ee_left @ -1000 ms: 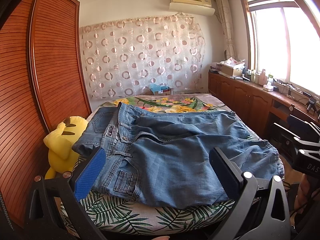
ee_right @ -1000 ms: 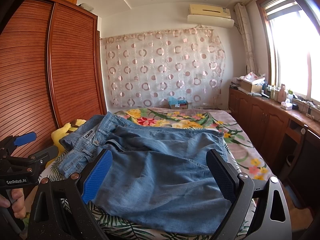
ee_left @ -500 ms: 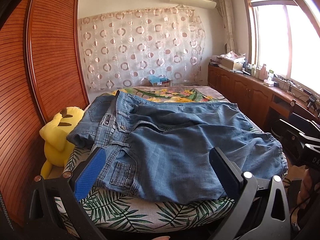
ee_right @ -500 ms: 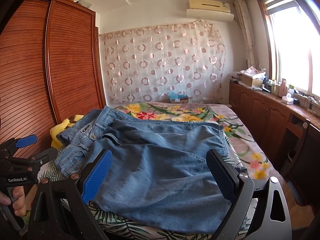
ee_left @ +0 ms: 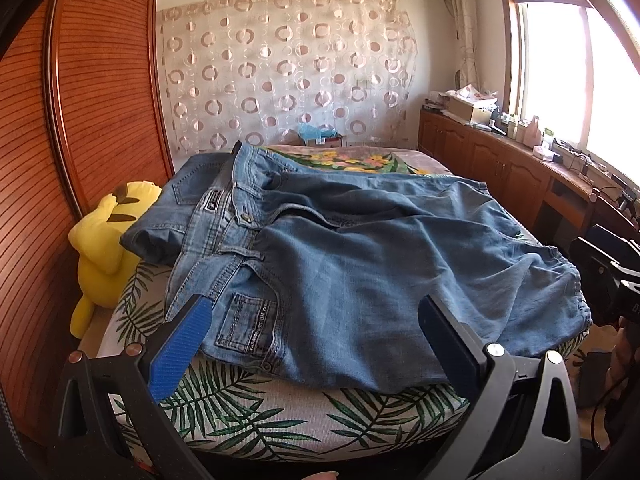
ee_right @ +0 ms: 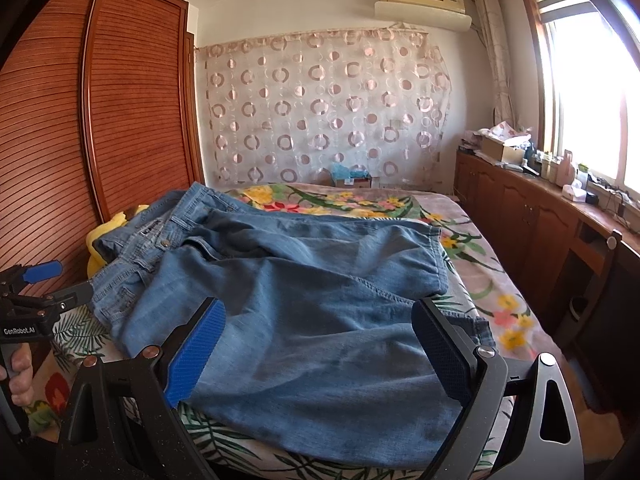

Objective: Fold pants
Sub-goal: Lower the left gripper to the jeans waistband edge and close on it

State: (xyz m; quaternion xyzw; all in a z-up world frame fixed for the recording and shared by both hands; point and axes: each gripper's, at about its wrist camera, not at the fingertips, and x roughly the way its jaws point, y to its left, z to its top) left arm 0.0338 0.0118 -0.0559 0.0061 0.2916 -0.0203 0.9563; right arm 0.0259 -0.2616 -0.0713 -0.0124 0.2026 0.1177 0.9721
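Blue jeans (ee_left: 360, 264) lie across the near end of the bed (ee_left: 260, 412), waistband at the left and the legs doubled over toward the right. My left gripper (ee_left: 314, 312) hovers open in front of the near edge, by the pocket and waistband side, holding nothing. In the right wrist view the jeans (ee_right: 304, 300) fill the middle, and my right gripper (ee_right: 320, 310) stands open over the leg portion, also holding nothing. The left gripper (ee_right: 32, 292) shows at that view's left edge, held by a hand.
A yellow plush toy (ee_left: 108, 240) is wedged between the bed and the slatted wooden wardrobe (ee_left: 60, 120) on the left. Low wooden cabinets (ee_left: 500, 168) with clutter run under the window on the right. A small box (ee_left: 320, 138) sits at the bed's far end by the curtain.
Both grippers have edged closer to the bed and tipped slightly down, so the jeans look larger and higher in each view. The jeans have not moved; both grippers stay open.
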